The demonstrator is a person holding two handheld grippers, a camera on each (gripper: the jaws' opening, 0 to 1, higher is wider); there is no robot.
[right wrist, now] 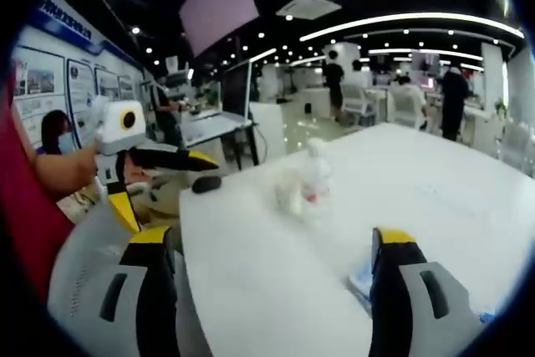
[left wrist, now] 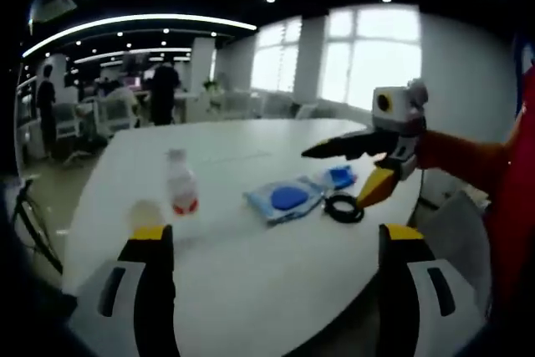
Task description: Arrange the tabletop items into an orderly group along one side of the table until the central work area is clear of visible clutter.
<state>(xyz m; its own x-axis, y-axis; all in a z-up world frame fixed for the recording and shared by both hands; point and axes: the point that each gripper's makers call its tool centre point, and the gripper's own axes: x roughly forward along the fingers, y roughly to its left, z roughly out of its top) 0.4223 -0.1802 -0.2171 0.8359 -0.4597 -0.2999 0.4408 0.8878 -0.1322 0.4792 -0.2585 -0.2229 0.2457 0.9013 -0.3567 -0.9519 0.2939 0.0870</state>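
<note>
Blurring hides the label of the small bottle (left wrist: pixel 180 181) with its red band standing left of the blue packet (left wrist: pixel 284 199), smaller blue item (left wrist: pixel 340 176) and black ring (left wrist: pixel 343 208) on the white table (left wrist: pixel 251 282), while left gripper (left wrist: pixel 276 240) and right gripper (left wrist: pixel 355 175) are both spread and empty.

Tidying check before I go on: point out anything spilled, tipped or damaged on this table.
Nothing stands out. The bottle stands upright, the blue packet lies flat beside the black ring, and no spill shows on the white table. They are simply scattered, not yet grouped.
</note>
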